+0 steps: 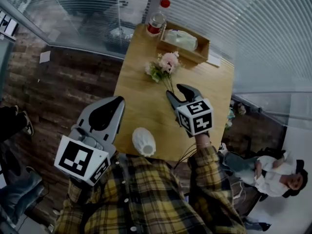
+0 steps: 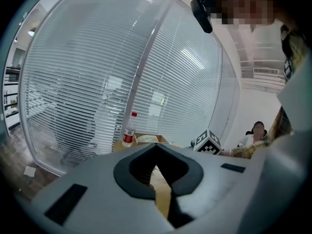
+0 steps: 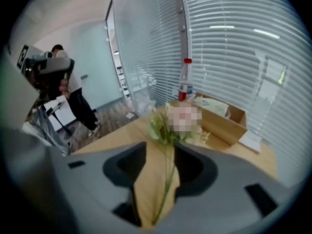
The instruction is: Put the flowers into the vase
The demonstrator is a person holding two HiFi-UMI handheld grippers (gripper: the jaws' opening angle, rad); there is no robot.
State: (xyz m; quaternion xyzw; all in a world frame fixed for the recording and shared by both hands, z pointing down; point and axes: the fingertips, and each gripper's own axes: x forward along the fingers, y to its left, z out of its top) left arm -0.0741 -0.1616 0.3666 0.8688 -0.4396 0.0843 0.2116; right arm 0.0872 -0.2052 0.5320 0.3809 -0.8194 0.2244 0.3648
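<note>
Flowers [image 1: 165, 66] lie on the bench [image 1: 141, 99], stem [image 3: 168, 179] running straight back between the jaws of the right hand-held gripper [image 1: 178, 94], released and astride it (vase [image 1: 144, 142] waits behind, near edge). Closing should catch it.

Nothing legible anywhere. Red label on the bottle [image 1: 157, 21]: too small and blurred to read. Black-and-white square markers on the cube [image 1: 80, 159] of the left tool [image 1: 115, 104] and the cube of the right tool [image 1: 181, 92]: patterns only, no letters or numbers.
</note>
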